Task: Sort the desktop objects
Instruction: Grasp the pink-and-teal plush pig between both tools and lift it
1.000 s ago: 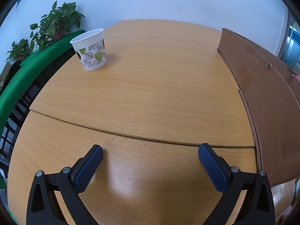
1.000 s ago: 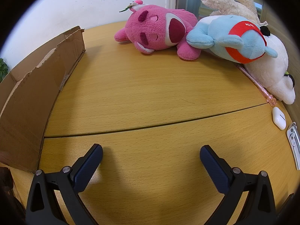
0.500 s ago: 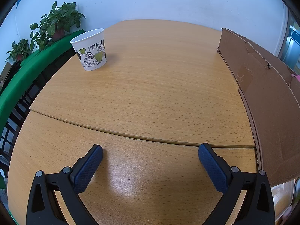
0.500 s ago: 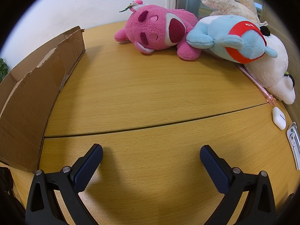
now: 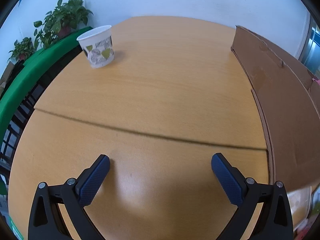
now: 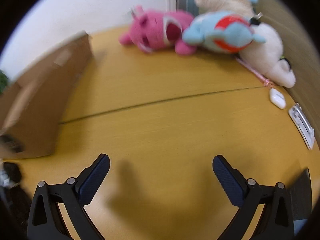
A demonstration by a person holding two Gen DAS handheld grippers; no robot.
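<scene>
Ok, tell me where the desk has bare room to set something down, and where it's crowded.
Free: the wooden desktop between the leaf-printed white paper cup and the brown cardboard box, and the stretch ahead of both open tongs. Crowded: the far right corner, where the pink plush toy, light-blue plush toy and cream plush toy pile up.

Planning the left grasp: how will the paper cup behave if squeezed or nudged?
The cup looks like thin paper, so probably light and crushable. It stands upright on a narrow base, wider at the rim, so a nudge may tip it.
</scene>
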